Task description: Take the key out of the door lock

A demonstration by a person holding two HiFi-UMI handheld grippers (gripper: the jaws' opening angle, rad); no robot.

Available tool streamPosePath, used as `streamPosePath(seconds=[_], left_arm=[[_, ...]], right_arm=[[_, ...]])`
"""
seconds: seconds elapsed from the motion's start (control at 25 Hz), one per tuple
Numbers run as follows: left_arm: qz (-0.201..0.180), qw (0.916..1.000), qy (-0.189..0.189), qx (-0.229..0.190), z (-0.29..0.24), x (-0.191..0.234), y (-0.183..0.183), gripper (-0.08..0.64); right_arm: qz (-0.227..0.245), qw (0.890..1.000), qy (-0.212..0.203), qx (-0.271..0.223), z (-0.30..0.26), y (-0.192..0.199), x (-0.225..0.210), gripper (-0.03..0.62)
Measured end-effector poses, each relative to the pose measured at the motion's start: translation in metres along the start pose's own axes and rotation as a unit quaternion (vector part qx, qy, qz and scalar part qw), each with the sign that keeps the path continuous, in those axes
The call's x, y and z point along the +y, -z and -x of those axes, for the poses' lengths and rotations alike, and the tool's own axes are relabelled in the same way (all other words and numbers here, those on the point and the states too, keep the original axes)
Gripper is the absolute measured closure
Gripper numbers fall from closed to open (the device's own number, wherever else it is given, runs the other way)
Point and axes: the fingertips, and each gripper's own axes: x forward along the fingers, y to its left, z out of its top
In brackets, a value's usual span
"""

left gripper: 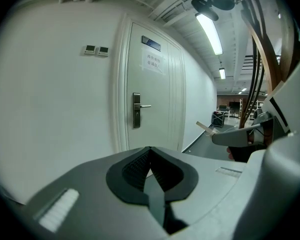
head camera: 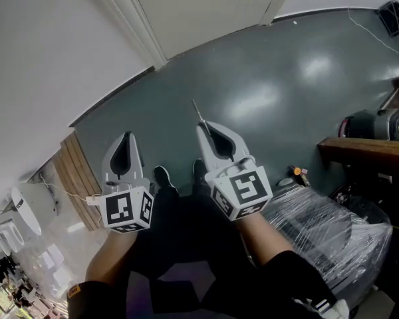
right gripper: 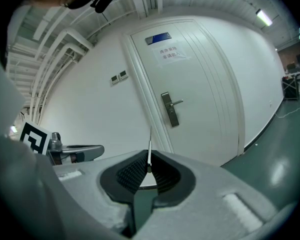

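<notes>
Nothing legible. The white door (right gripper: 205, 89) carries a blue plate (right gripper: 157, 38) and, below it, a paper notice (right gripper: 170, 53), its print too small to read. The left cube (head camera: 126, 209) and right cube (head camera: 243, 190) show only black square patterns.

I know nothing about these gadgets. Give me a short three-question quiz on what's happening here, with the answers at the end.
1. Which one holds the key? A) left gripper B) right gripper C) neither
2. True or false: the key is well away from the door.
3. Fill in: the left gripper's jaws are ___, with nothing between them.

Key: 1 B; 2 true, the key is pinched in the right gripper, clear of the lock; 3 shut.
</notes>
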Motion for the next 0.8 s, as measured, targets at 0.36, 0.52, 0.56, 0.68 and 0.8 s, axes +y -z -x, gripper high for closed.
streamPosePath(seconds=[0.36,0.52,0.56,0.68,0.8], left_arm=[[0.011,0.9996,0.024,0.005,0.032,0.029,0.031,0.541],[0.017,0.9991,0.036,-0.011,0.058,0.054,0.034,0.541],[0.019,0.9989,0.040,-0.014,0.066,0.062,0.035,0.541],[0.026,0.9981,0.052,-0.019,0.091,0.085,0.043,0.541],[0.031,0.9969,0.068,-0.022,0.115,0.105,0.052,0.541]], right_arm=[[0.007,0.999,0.027,0.017,0.005,0.030,0.042,0.577],[0.021,0.999,0.046,0.017,0.010,0.040,0.082,0.577],[0.025,0.998,0.050,0.015,0.011,0.042,0.096,0.577],[0.030,0.998,0.061,0.010,0.017,0.053,0.139,0.577],[0.026,0.997,0.074,0.011,0.024,0.069,0.177,0.577]])
